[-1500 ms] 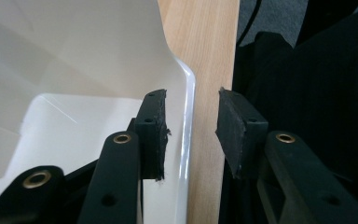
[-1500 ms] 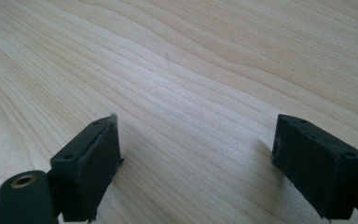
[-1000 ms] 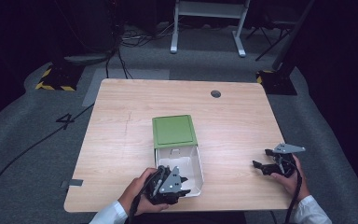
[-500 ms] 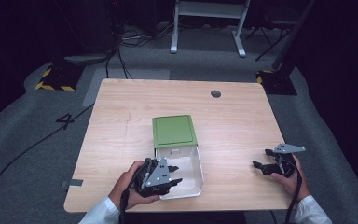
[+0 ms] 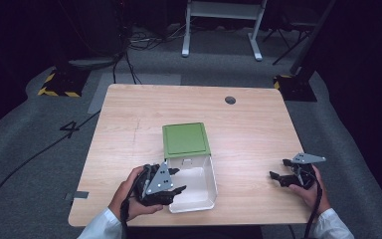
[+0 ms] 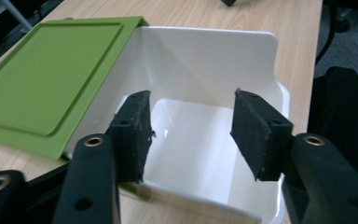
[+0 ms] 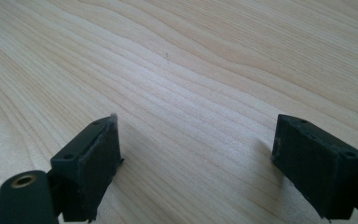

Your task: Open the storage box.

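Observation:
A white open box (image 5: 201, 191) stands near the table's front edge. Its green lid (image 5: 185, 139) is folded back flat on the wood behind it; in the left gripper view the green lid (image 6: 46, 79) lies left of the white box (image 6: 205, 60). My left gripper (image 5: 178, 180) (image 6: 191, 133) sits at the box's near left rim. Its jaws have just been opening and stand apart, with only the box's empty inside beyond them. My right gripper (image 5: 278, 169) (image 7: 196, 149) rests low over bare wood at the front right, open with nothing between its pads.
The wooden table (image 5: 129, 114) has a round cable hole (image 5: 230, 100) at the back right. On the grey floor behind are cables, a yellow-and-black striped base (image 5: 59, 84) and a white metal frame (image 5: 219, 30).
My left gripper has drawn back to the left from over the box, and its jaws have opened. The right gripper has not moved.

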Tool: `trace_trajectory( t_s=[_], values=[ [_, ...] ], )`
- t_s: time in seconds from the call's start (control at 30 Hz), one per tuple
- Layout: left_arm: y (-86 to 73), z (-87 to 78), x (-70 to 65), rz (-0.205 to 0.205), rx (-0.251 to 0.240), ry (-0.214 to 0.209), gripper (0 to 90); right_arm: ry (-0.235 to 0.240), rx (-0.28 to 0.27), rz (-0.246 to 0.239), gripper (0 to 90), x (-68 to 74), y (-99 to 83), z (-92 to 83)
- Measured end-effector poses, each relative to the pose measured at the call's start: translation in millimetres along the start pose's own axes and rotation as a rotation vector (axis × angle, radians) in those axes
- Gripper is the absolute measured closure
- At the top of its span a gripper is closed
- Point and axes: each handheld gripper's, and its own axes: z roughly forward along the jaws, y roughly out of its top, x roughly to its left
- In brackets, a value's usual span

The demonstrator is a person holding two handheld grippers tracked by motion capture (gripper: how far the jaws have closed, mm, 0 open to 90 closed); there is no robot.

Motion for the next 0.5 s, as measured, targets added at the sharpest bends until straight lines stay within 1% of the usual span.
trace_trajectory(
  t_s=[0.07,0.13,0.2,0.23,0.3,0.37,0.5],
  values=[
    [-2.2,-2.8,1.7,-0.012,0.0,0.005,41.7,0.0,0.0,0.0,15.3,0.0,0.0,0.0],
    [-4.8,-5.1,2.9,-0.02,0.006,0.01,35.8,0.0,0.0,0.0,15.3,0.0,0.0,0.0],
    [-7.2,-7.0,3.4,-0.022,0.012,0.026,32.2,0.0,0.0,0.0,15.3,0.0,0.0,0.0],
    [-8.6,-8.1,3.7,-0.029,0.012,0.031,29.8,0.0,0.0,0.0,15.3,0.0,0.0,0.0],
    [-11.2,-10.9,5.2,-0.037,0.01,0.045,27.4,0.0,0.0,0.0,15.3,0.0,0.0,0.0],
    [-14.4,-13.6,6.5,-0.043,0.014,0.068,25.0,0.0,0.0,0.0,15.3,0.0,0.0,0.0],
    [-22.4,-19.4,10.9,-0.063,0.015,0.102,22.6,0.0,0.0,-0.001,15.3,-0.1,0.0,0.0]
  ],
)
